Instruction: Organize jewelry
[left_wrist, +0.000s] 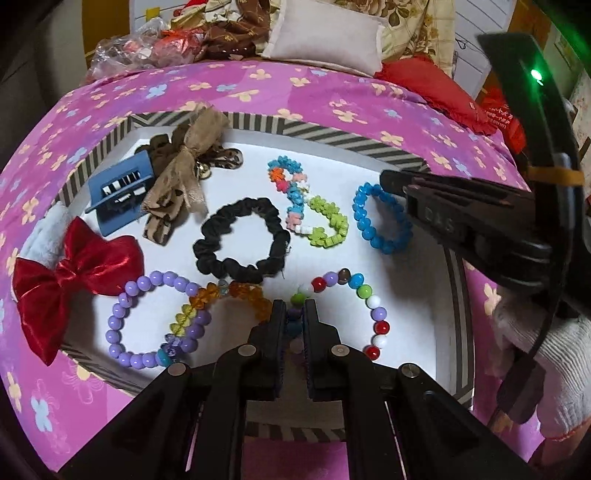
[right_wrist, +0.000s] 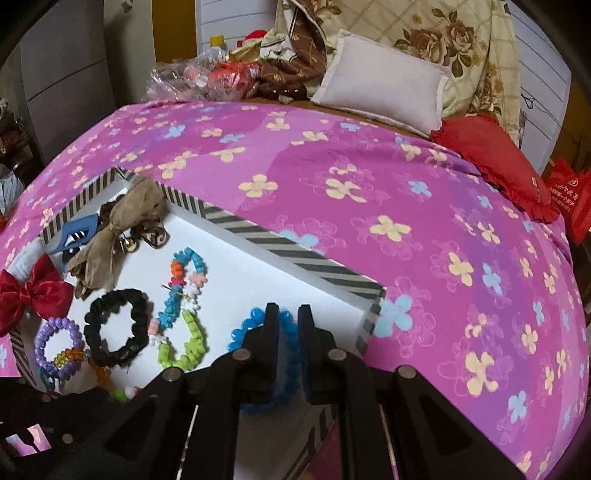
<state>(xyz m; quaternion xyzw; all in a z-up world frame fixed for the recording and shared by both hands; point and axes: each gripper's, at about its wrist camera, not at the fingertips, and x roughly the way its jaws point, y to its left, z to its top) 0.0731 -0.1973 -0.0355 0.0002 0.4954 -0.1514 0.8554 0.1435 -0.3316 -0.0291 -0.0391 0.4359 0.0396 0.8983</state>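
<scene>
A striped-rimmed white tray (left_wrist: 332, 136) lies on the bed with jewelry and hair pieces in it. My left gripper (left_wrist: 294, 306) is shut on the near arc of a multicoloured bead bracelet (left_wrist: 373, 301), with dark beads pinched between its fingers. My right gripper (right_wrist: 288, 312) points down at the tray's right side. A blue bead bracelet (right_wrist: 240, 332) lies flat there, and its beads fill the narrow gap at the tips. In the left wrist view the right gripper (left_wrist: 386, 179) touches the far right of the blue bracelet (left_wrist: 364, 218).
The tray also holds a black scrunchie (left_wrist: 240, 240), purple bead bracelet (left_wrist: 110, 336), amber crystal bracelet (left_wrist: 240, 290), flower-bead strand (left_wrist: 295, 192), blue claw clip (left_wrist: 118, 192), beige bow (left_wrist: 184, 162) and red bow (left_wrist: 74, 273). Around it are pink flowered bedspread (right_wrist: 406, 184), a white pillow (right_wrist: 384, 88) and a gloved hand (left_wrist: 535, 350).
</scene>
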